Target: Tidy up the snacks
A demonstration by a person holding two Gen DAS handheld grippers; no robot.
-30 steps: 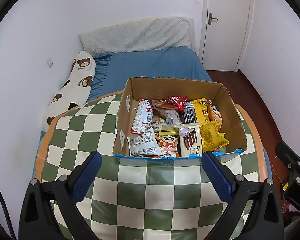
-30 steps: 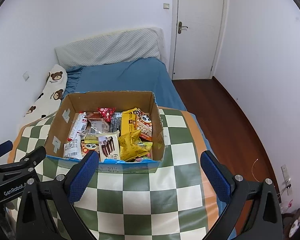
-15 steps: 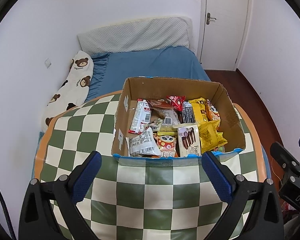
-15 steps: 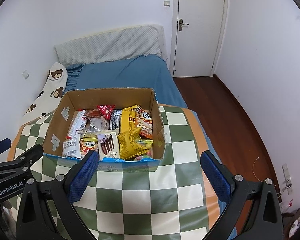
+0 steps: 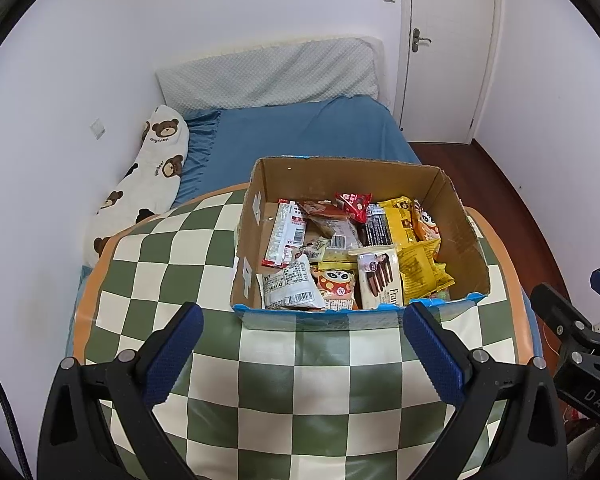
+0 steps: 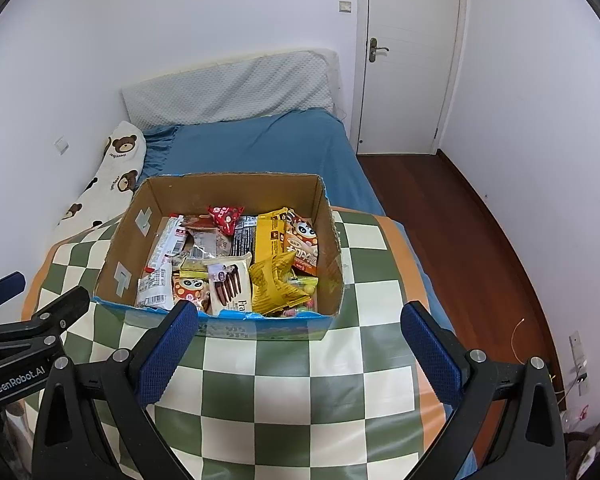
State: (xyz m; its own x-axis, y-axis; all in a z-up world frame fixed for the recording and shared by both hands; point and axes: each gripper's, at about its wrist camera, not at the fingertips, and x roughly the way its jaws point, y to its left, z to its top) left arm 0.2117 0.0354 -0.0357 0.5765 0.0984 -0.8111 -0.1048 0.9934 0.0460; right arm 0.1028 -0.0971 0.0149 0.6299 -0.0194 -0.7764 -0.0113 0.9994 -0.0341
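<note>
White walls close in a small bedroom, where a bed with a blue sheet runs back to a pale quilted headboard, a bear-print pillow lies along its left side, and a white door stands shut in the far corner beside dark wooden floor. In front of the bed sits the worktop, covered in a green-and-cream checked cloth with an orange border. On its far half rests an open cardboard box with a blue printed outside, and the snacks lie piled inside it: a white packet with a barcode at the near left corner, a panda-print bag beside it, a white pack showing chocolate sticks, a crumpled yellow bag toward the right, and a small red packet near the back wall. The left tongs hang above the near part of the cloth, short of the box, released with blue pads wide apart and nothing between them. The right tongs are likewise spread and empty, low over the cloth, their left pad overlapping the box's near edge in the right wrist view. Each tool shows at the edge of the other's view.
</note>
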